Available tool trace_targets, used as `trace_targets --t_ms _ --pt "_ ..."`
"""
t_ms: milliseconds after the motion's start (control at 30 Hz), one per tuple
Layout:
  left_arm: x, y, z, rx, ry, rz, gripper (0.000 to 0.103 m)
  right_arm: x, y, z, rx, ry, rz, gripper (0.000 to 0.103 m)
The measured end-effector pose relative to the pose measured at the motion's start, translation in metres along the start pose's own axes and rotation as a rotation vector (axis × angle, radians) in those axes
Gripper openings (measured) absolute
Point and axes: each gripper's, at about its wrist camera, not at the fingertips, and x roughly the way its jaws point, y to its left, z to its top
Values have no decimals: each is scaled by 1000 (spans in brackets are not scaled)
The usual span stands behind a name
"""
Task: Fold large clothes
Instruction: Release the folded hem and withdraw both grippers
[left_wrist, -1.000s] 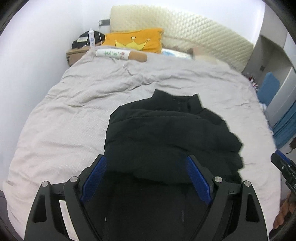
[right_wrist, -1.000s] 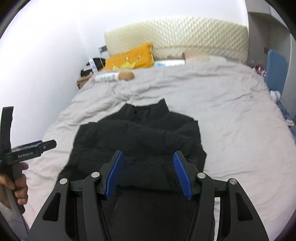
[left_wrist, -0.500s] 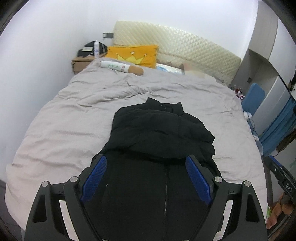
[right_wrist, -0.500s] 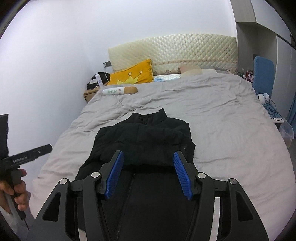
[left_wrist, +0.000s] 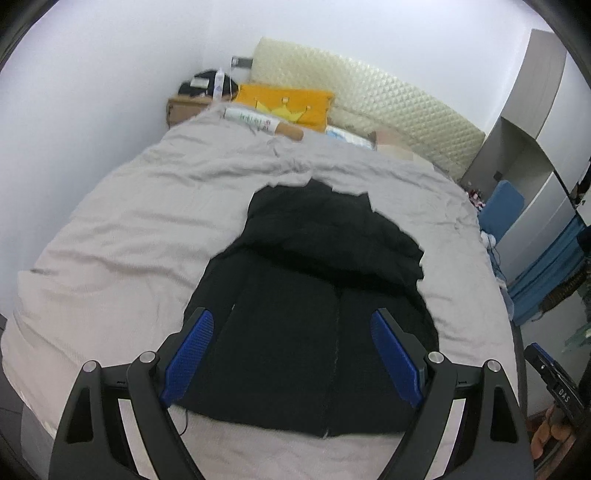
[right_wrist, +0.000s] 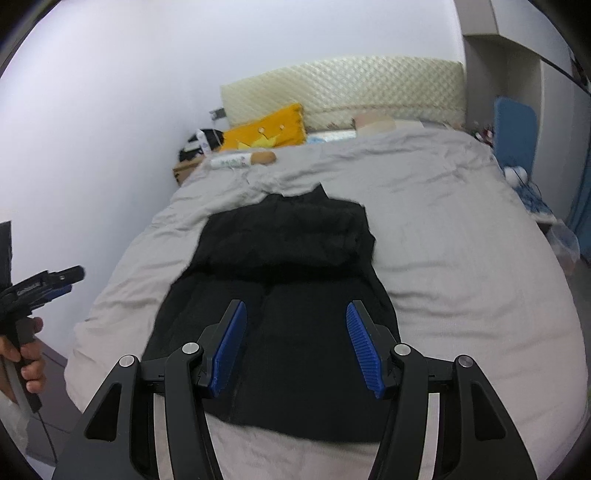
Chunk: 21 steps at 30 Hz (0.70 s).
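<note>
Left hand: in my right-wrist view, my hand (right_wrist: 26, 354) shows at the far left edge, wrapped round the handle of the left claw, well off the bed's left side.
Nightstand: a small wooden nightstand (left_wrist: 184, 107) stands at the far left corner by the white wall, with a dark object and a white bottle on it.
Cushion: an orange cushion (left_wrist: 291, 103) with a yellow crown leans against the cream quilted headboard (left_wrist: 388, 107) at the far end.
Roll: a white printed roll (left_wrist: 258, 120) lies on the bed just in front of the cushion.
Bed: the bed (left_wrist: 118, 229) is covered by a wrinkled grey sheet and fills most of both views.
Jacket: the black jacket (left_wrist: 314, 314) lies flat on the near half of the bed, collar toward the far end. Its upper part shows a thick layer folded across the chest; its hem sits near the bed's near edge.
Left claw: my left claw (left_wrist: 291, 358) hangs above the jacket's lower part, blue pads spread wide, released, with nothing between them.
Right claw: my right claw (right_wrist: 295, 347) hovers over the same lower part, pads partly apart, released, gripping nothing.
Right side: a blue object (right_wrist: 515, 129) stands beside the bed at the far right, next to grey wardrobe panels.
</note>
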Motion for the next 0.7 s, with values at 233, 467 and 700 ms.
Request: trace_targets --t_ms 233,467,700 --pt "43 79 -54 4 87 -14 88 25 -32 -74 112 76 -39 55" --pt "107 143 -98 -12 118 -12 88 73 -79 -134 211 110 -22 58" --pt "179 178 -134 -25 109 -92 88 128 -120 -174 264 85 14 78"
